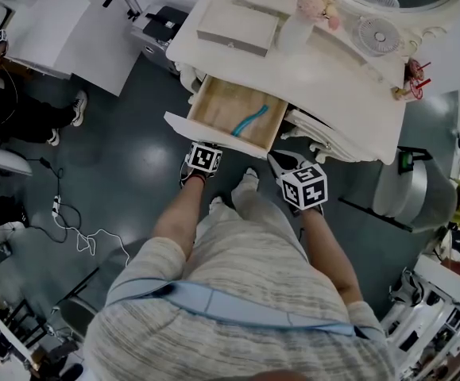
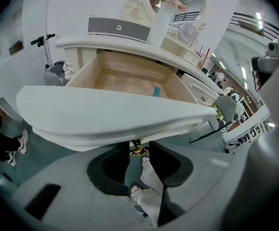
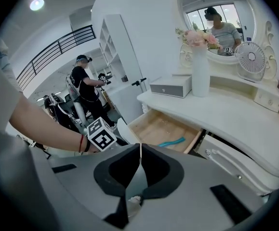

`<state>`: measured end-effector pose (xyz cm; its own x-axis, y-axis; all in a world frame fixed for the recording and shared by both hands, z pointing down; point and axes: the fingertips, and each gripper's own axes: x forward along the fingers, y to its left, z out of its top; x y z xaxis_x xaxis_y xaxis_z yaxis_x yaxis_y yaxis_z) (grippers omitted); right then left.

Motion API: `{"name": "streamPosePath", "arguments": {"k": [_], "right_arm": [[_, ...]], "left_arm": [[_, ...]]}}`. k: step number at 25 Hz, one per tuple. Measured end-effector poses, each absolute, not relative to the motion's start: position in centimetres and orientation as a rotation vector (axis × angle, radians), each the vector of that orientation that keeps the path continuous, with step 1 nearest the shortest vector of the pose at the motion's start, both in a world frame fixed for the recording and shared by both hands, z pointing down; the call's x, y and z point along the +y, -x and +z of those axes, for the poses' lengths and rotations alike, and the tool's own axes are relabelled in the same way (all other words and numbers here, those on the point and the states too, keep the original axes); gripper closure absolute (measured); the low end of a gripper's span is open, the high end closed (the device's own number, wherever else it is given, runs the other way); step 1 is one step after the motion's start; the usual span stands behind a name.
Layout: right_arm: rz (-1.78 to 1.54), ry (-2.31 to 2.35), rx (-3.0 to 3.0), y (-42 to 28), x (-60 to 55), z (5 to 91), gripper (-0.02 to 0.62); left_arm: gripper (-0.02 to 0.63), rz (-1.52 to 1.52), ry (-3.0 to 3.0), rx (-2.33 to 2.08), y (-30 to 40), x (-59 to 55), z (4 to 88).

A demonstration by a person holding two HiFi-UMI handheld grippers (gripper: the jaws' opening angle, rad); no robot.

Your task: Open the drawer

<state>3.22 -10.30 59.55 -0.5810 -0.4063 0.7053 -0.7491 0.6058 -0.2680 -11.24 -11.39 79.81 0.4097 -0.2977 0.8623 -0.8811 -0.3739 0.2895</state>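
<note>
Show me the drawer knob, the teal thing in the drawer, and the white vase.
drawer knob point(image 2: 137, 149), left gripper view, its gold middle
teal thing point(image 1: 251, 121), head view, mid-length
white vase point(image 3: 201, 76), right gripper view, its body

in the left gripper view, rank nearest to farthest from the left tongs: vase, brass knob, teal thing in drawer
1. brass knob, right between the left tongs
2. teal thing, inside the drawer
3. vase, up top at the back
</note>
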Motion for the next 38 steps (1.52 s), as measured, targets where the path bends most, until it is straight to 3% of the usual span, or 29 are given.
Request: {"name": "streamPosePath", "arguments": {"k": [23,31,38], "right_arm": [[0.737,-0.972,-2.255,-3.0,-8.3,57.8,0.584],[0.747,-0.956,-2.287,-1.4,-7.6,57.5,0.584],[0.760,-0.979,-2.338,-0.3,-7.4,56.5,0.584]], "left_arm": [[0.469,0.953,-1.928,-1.006,11.2,-11.1,79.7],[0.399,0.881,-2.030,-0.934,10.5,-10.4,77.3],[0.393,0.749,-2.113,-0.955,10.4,-10.4,73.2]]}}
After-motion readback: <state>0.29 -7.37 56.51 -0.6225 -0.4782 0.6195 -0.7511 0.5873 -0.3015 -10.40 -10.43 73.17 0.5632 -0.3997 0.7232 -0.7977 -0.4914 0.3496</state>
